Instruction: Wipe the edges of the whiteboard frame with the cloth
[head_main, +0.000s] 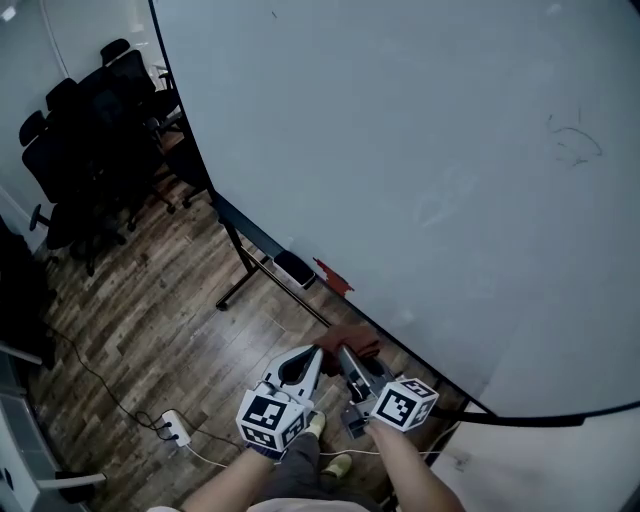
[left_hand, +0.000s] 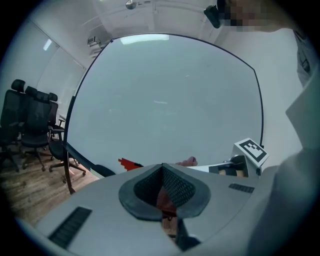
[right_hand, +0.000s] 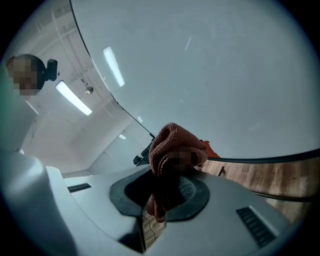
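Note:
The whiteboard fills most of the head view, its black frame running along the bottom edge. My right gripper is shut on a reddish-brown cloth, held at the lower frame edge. In the right gripper view the cloth bulges up out of the right gripper, with the dark frame just beyond it. My left gripper sits close beside the right one. In its own view the left gripper has its pads together, and the cloth peeks out just past them.
A black eraser and a red object rest on the board's bottom ledge to the left of the grippers. The stand leg reaches onto the wooden floor. Black office chairs crowd the far left; a power strip and cable lie near my feet.

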